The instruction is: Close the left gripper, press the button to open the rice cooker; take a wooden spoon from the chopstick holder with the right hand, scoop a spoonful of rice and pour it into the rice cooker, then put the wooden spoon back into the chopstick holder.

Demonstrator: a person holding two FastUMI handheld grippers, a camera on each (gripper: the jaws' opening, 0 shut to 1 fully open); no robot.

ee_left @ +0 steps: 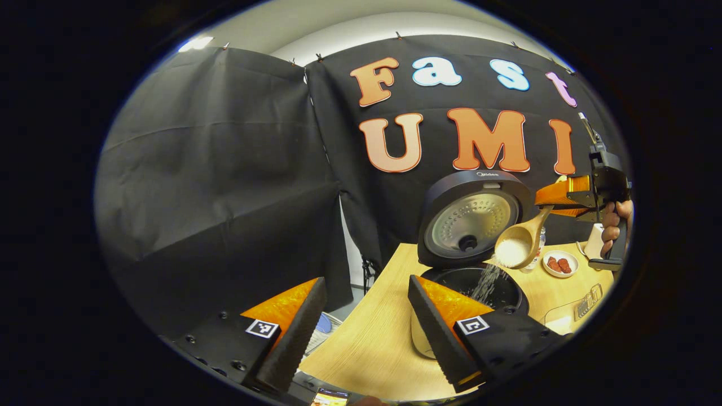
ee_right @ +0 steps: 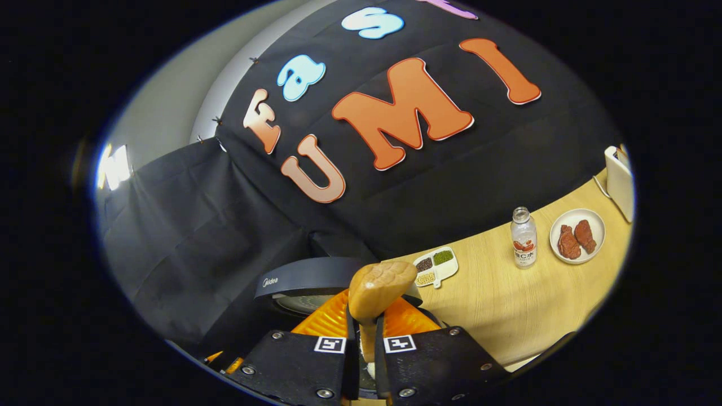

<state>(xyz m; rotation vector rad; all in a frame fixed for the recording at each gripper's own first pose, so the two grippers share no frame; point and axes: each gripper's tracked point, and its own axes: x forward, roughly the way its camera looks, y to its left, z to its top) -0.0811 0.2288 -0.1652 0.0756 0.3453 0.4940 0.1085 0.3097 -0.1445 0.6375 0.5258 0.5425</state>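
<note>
A: What is seen in the left gripper view?

B: The left hand-held gripper [ee_left: 361,327] is held with its fingers wide apart and nothing between them, above the table [ee_left: 372,344]. The cooker [ee_left: 471,282] is seen past the right finger, its lid [ee_left: 471,220] raised upright. The right hand-held gripper [ee_left: 555,206] is held by a hand [ee_left: 615,225] over the cooker, closed on the spoon [ee_left: 519,242], which is tipped so that rice [ee_left: 488,279] is falling into the pot. A plate [ee_left: 560,263] with two red pieces is set near the table's far right edge.

A: And in the right gripper view?

B: The right hand-held gripper [ee_right: 366,344] is seen clamped on the spoon [ee_right: 379,293], handle between both fingers, the bowl's back turned toward the camera. The lid [ee_right: 316,279] is seen just behind it. On the table [ee_right: 507,304], along the far edge, a divided dish [ee_right: 435,266] of grains, a bottle [ee_right: 523,237] and the plate [ee_right: 577,235] are lined up, apart from one another.
</note>
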